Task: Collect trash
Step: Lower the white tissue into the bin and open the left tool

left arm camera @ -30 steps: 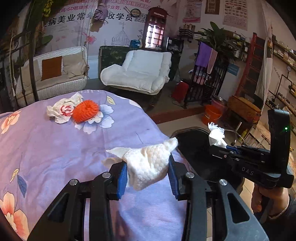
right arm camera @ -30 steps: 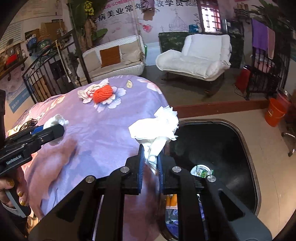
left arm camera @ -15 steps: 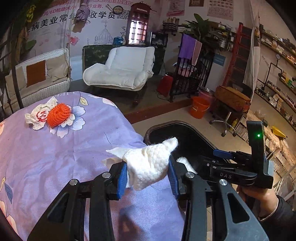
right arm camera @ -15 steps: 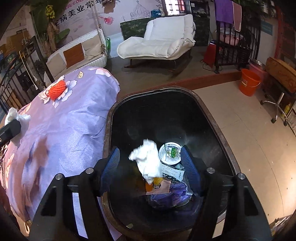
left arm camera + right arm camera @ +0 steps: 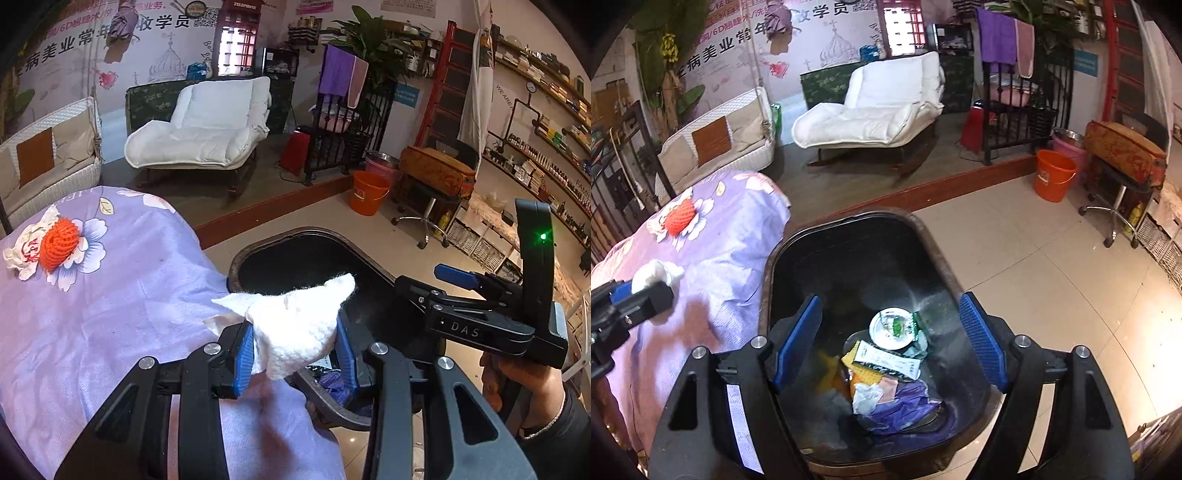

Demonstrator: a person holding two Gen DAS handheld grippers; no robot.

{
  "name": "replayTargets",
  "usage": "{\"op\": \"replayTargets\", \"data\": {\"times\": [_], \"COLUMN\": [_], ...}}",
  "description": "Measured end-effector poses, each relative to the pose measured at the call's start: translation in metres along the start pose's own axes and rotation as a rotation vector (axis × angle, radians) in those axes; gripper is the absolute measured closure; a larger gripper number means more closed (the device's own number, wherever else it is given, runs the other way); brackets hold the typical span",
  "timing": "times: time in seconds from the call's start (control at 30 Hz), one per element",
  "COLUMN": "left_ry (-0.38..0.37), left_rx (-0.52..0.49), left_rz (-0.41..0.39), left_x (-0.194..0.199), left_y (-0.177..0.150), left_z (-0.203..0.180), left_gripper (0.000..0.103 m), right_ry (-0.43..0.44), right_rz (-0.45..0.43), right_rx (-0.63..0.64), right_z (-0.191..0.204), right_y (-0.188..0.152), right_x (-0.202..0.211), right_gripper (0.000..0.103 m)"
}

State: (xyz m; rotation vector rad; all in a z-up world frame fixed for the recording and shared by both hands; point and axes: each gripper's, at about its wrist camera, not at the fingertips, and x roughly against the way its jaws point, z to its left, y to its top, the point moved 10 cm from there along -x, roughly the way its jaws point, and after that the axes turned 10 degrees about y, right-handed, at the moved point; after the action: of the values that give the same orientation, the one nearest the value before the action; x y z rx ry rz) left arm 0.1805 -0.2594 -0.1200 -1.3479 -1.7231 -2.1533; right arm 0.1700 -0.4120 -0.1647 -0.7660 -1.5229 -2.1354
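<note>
While the left gripper clamps a wad of white tissue firmly between its blue pads, that tissue sits at the near lip of the black bin rather than over its mouth, with the purple floral cloth directly under most of it. Letting go here could drop the wad on the cloth or on the rim, from where it might slide to the floor; judging by the view, the hand needs to travel further toward 2 o'clock first.

The right gripper hangs above the bin's opening with nothing between its jaws, which are opening wide. Below it lie a round lid, printed wrappers, a crumpled white tissue and a purple bag. In the left wrist view this tool occupies the 3 o'clock side, right across the path the left hand would probably take, so a collision between the two tools is a fair risk unless the right one clears away.

At 10 o'clock on the cloth, an orange foam net rests on a crumpled printed paper, well apart from the bin. The net looks light and springy, so a shallow pinch may let it pop free, and grabbing both at once may leave the paper behind.
</note>
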Motion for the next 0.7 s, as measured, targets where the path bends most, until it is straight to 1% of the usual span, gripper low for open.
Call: {"op": "replayTargets", "data": {"times": [0.33, 0.53, 0.6, 0.7], "left_ry": [-0.072, -0.085, -0.081, -0.083], "left_rx": [-0.069, -0.121, -0.130, -0.139], "left_rz": [0.051, 0.087, 0.093, 0.104], "left_x": [-0.035, -0.054, -0.060, -0.066], "left_y": [0.007, 0.003, 0.003, 0.001], "left_z": [-0.049, -0.073, -0.077, -0.083], "left_gripper": [0.065, 0.064, 0.062, 0.053], "right_ry": [-0.069, -0.084, -0.092, -0.101], "right_rz": [-0.033, -0.039, -0.041, -0.042], "right_rx": [-0.074, -0.126, -0.135, -0.146], "right_z": [-0.043, -0.062, -0.067, -0.073], "right_y": [0.006, 0.008, 0.008, 0.008], "right_x": [0.015, 0.019, 0.020, 0.022], "right_gripper": [0.024, 0.024, 0.024, 0.024]}}
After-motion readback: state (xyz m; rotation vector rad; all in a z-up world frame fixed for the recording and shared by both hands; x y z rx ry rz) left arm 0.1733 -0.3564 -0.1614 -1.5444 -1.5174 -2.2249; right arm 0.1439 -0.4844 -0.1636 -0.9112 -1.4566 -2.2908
